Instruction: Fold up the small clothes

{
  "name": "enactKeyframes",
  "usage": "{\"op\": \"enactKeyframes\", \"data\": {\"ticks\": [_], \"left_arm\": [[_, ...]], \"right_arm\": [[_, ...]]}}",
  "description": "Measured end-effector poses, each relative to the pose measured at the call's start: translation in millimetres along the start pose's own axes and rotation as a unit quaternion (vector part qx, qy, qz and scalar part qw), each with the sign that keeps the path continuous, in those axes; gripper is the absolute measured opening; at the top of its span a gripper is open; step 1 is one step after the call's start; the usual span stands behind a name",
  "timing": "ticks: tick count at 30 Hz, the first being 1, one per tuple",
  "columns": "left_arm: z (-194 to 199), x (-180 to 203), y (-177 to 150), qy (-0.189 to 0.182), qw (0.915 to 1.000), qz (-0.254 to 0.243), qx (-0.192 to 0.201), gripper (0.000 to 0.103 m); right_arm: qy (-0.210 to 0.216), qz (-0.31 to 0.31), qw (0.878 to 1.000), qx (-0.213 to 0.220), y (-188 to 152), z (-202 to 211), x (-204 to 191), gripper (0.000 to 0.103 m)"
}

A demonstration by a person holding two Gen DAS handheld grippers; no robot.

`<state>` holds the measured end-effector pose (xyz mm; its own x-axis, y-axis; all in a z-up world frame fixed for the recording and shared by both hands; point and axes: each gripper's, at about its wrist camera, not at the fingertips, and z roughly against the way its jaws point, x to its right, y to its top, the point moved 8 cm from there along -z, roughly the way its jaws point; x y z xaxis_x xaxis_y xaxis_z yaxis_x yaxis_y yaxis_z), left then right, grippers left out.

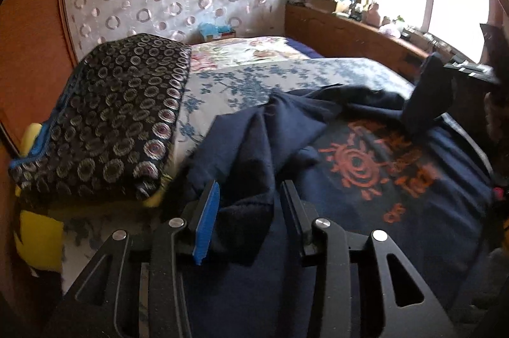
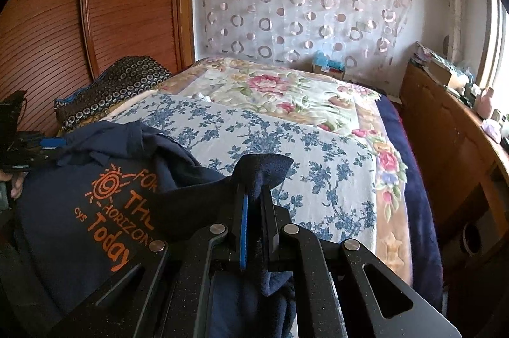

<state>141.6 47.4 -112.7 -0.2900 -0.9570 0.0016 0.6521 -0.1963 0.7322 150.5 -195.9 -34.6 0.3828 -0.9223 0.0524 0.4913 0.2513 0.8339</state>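
Right gripper [image 2: 254, 194] pinched tight on navy T-shirt [image 2: 79, 210] fabric; left gripper [image 1: 249, 198] spread, straddling a fold.

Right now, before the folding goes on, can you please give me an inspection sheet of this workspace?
Surface: bed with blue floral sheet and a rose-pattern blanket behind it.
Job's things: navy T-shirt with orange sun print, crumpled, print facing up, not yet folded.
Clutter: dark circle-pattern cushion at the bed's left side; something yellow below it.
Grippers: right gripper shut on a fold of the T-shirt; left gripper open, cloth lying between its fingers.
Cables: nothing seen.
Surroundings: wooden wardrobe, circle-pattern curtain, wooden ledge with small items under a bright window.
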Motion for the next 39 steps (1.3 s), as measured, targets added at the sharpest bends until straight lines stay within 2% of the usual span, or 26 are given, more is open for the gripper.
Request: {"op": "enactKeyframes", "data": {"ticks": [1,2,3,4,6,13,16,21,25,31,35,36,39], "left_arm": [[-2,-2,0,0.015,0.9999,-0.008,0.0,0.04],[-3,-3,0,0.021,0.9997,-0.013,-0.002,0.028],[-4,-3,-1,0.021,0.9996,-0.016,-0.007,0.008],[-4,-2,-2,0.008,0.9998,-0.011,-0.012,0.007],[5,-4,0,-0.005,1.0,0.001,0.002,0.006],[90,-27,12,-0.003,0.9939,0.046,0.1,0.006],[122,-41,5,0.001,0.9902,0.063,0.124,0.006],[144,-55,-21,0.009,0.9886,0.084,0.125,0.006],[152,-64,-45,0.014,0.9879,0.108,0.111,0.006],[162,-60,-56,0.02,0.9882,0.111,0.104,0.006],[153,-60,-61,0.013,0.9901,0.111,0.084,0.016],[151,-61,-60,0.018,0.9904,0.11,0.083,0.023],[154,-61,-57,0.01,0.9898,0.11,0.089,0.044]], "right_arm": [[0.0,0.001,1.0,0.001,1,1,0,0.006],[0.001,0.003,1.0,0.002,1,1,0,0.006],[0.001,0.004,1.0,0.003,1,2,0,0.006],[0.001,0.004,1.0,0.005,2,4,1,0.006],[0.001,0.003,1.0,0.007,1,4,1,0.006],[-0.007,0.003,0.998,0.055,8,38,0,0.006],[-0.003,-0.003,0.997,0.075,5,63,-1,0.006],[0.008,-0.008,0.998,0.068,-23,93,-4,0.006],[0.015,-0.023,0.999,0.047,-52,114,-3,0.006],[0.024,-0.04,0.999,0.0,-82,134,0,0.006],[0.028,-0.046,0.998,-0.036,-92,126,-2,0.006],[0.026,-0.045,0.998,-0.039,-92,125,-2,0.007],[0.019,-0.048,0.998,-0.031,-78,128,1,0.018]]}}
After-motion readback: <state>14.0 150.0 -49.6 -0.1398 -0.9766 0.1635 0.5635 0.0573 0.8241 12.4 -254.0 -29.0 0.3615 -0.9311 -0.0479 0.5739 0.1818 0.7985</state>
